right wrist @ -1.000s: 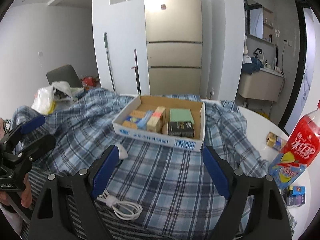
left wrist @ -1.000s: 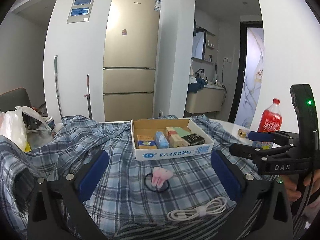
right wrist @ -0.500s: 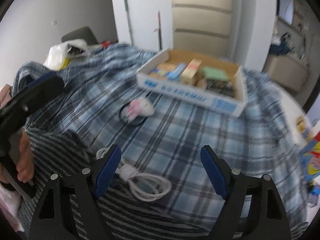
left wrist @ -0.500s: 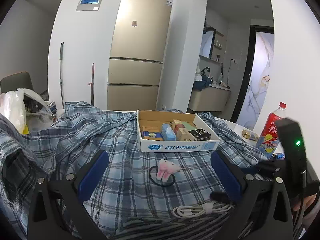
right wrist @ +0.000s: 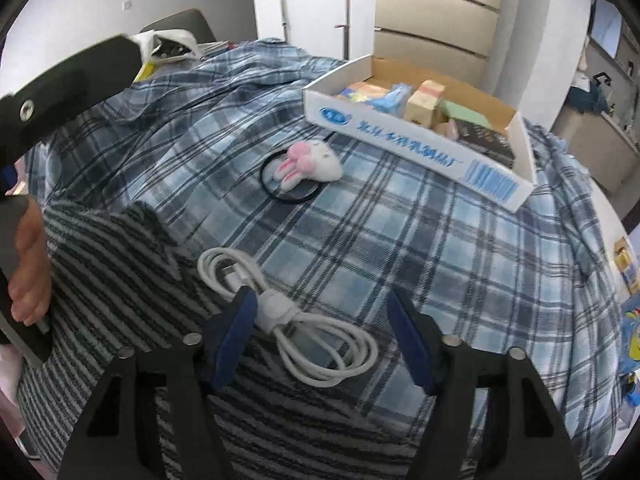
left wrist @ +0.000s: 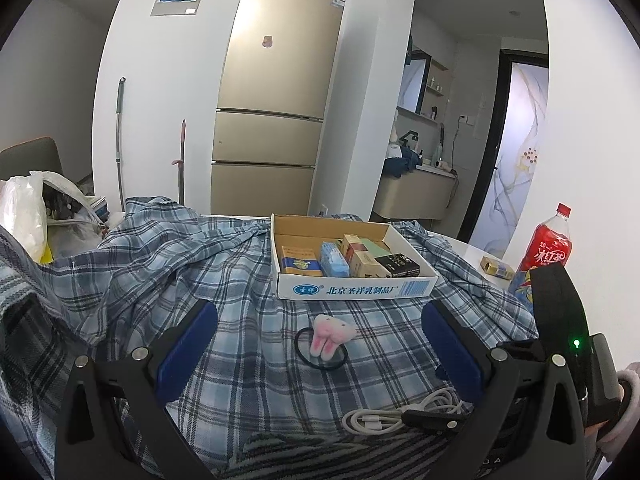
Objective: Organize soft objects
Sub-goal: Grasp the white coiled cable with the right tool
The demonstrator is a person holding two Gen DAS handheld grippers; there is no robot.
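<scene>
A coiled white cable [right wrist: 304,328] with a white tie lies near the front, where the striped cloth [right wrist: 120,280] meets the blue plaid cloth [right wrist: 400,240]. My right gripper [right wrist: 320,300] points steeply down over it, its jaws closing. The cable sits between them and the left pad is beside the tie; the pads do not pinch it. A pink-and-white plush bunny on a black hair loop [right wrist: 308,164] lies farther back, in front of the cardboard box [right wrist: 420,148]. My left gripper [left wrist: 320,310] hangs open and empty, aimed at the bunny [left wrist: 332,336] and the box [left wrist: 352,290].
The box holds several small packets. A red soda bottle [left wrist: 550,248] and a small gold carton [left wrist: 496,268] stand on the bare white tabletop at right. A white plastic bag [left wrist: 24,216] sits far left. A hand [right wrist: 28,260] grips the left tool's handle.
My right gripper has sunk and tipped downward onto the white cable, and its jaws have narrowed. The left gripper has stayed almost where it was.
</scene>
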